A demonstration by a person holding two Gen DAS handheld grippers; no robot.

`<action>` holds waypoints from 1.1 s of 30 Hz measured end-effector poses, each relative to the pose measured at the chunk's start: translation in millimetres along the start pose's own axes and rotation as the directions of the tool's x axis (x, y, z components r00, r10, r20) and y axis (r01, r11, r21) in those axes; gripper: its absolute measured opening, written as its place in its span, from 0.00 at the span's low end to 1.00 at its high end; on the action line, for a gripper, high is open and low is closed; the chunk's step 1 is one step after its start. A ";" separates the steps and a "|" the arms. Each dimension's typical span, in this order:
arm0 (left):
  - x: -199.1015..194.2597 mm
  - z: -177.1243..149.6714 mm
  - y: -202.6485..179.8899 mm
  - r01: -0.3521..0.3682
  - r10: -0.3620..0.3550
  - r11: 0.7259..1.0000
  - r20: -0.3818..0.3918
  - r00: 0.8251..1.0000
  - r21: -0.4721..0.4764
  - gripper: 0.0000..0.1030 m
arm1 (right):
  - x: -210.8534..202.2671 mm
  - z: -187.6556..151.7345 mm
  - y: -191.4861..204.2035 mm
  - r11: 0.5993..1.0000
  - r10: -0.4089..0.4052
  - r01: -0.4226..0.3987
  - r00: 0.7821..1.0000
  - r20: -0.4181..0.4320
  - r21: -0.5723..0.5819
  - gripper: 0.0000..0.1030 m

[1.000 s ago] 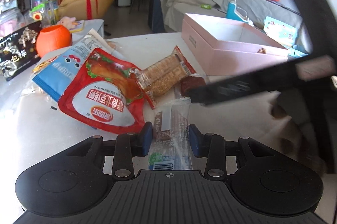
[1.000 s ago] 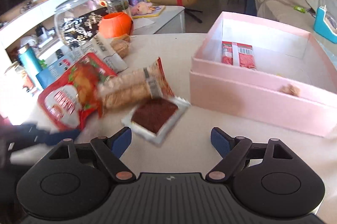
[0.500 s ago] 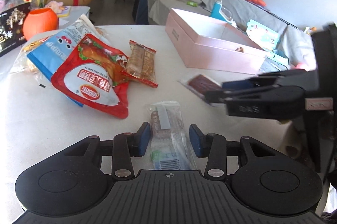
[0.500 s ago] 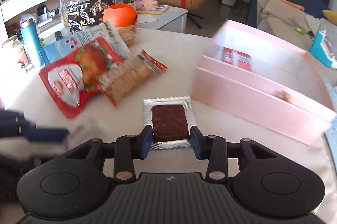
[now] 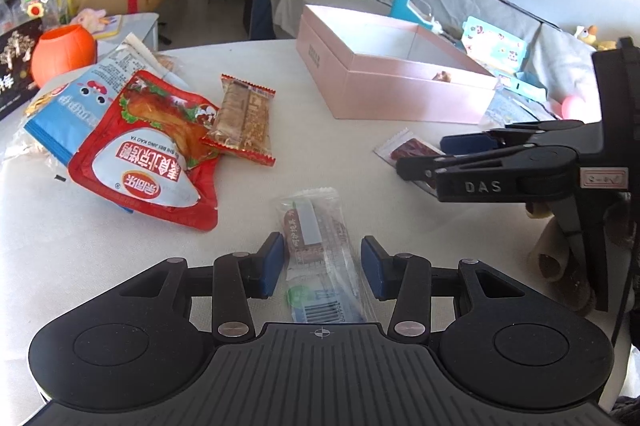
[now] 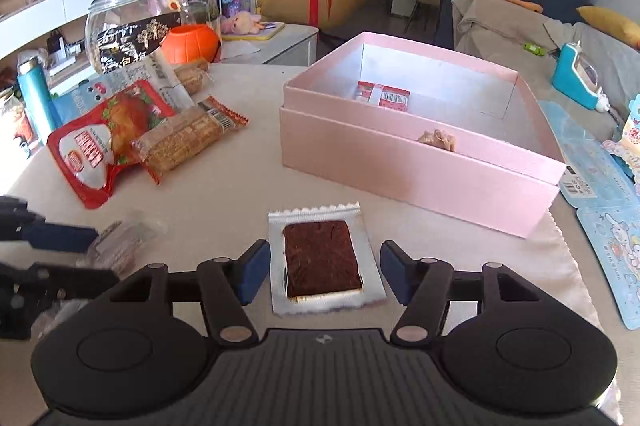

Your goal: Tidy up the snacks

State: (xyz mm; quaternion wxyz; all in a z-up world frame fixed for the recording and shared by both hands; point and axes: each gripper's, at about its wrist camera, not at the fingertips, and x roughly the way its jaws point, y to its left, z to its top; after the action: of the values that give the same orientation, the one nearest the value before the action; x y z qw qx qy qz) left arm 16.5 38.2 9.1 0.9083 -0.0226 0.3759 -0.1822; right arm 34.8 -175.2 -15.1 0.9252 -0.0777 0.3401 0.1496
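Tools bracket our snacks: left tool (image 5: 322, 266) parted around the clear-wrapped bar (image 5: 318, 246), right tool (image 6: 324, 274) parted around the silver packet (image 6: 322, 258), neither gripping.

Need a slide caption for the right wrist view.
Right gripper open around silver-foil dark-red jerky packet on white table, before open pink cardboard box.
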 end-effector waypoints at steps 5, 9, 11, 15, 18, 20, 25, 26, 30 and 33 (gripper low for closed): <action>0.3 -0.1 0.8 -0.004 0.004 1.000 -0.003 1.000 0.001 0.46 | -0.6 0.3 6.4 1.000 0.010 -0.010 1.000 0.002 -0.027 0.54; 2.2 1.6 -0.8 -0.012 0.012 1.000 -0.004 1.000 0.000 0.46 | -15.5 -7.3 1.3 1.000 0.010 -0.010 1.000 -0.001 -0.017 0.52; 4.5 3.9 -2.0 -0.016 0.016 1.000 -0.006 1.000 0.003 0.46 | -24.2 -15.5 -5.7 1.000 -0.010 0.010 1.000 0.001 0.008 0.52; 14.2 11.5 -9.9 -0.017 0.018 0.999 -0.013 1.000 0.037 0.45 | -40.8 -34.2 -22.5 0.996 -0.041 0.040 0.999 0.004 0.079 0.52; 20.3 14.4 -22.2 -0.001 0.003 0.996 -0.025 1.000 0.084 0.42 | -52.3 -46.3 -30.1 0.991 -0.081 0.079 0.997 0.010 0.110 0.52; 23.1 13.6 -30.9 0.030 -0.027 0.993 -0.030 0.999 0.113 0.43 | -57.1 -53.1 -31.9 0.988 -0.106 0.104 0.994 0.014 0.117 0.52; 26.4 10.2 -43.2 0.052 -0.048 0.985 -0.031 0.998 0.164 0.46 | -59.3 -62.1 -36.6 0.983 -0.123 0.120 0.992 0.012 0.135 0.57; 26.3 9.7 -43.3 0.055 -0.050 0.983 -0.033 0.998 0.174 0.46 | -58.4 -61.9 -37.5 0.983 -0.120 0.118 0.993 0.008 0.139 0.57; 24.0 10.6 -44.4 0.068 -0.054 0.973 -0.069 0.996 0.222 0.45 | -56.5 -62.5 -39.5 0.983 -0.112 0.109 0.994 0.013 0.150 0.58; 22.6 12.6 -44.1 0.058 -0.041 0.975 -0.081 0.996 0.216 0.41 | -57.6 -64.3 -41.8 0.981 -0.102 0.097 0.995 0.022 0.165 0.57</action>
State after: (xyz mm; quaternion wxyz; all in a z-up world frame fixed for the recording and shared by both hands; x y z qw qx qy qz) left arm 26.1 -12.0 10.7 0.8855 0.0749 0.3873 -0.2456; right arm -32.0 -243.3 -24.4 0.9398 -0.0161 0.3327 0.0759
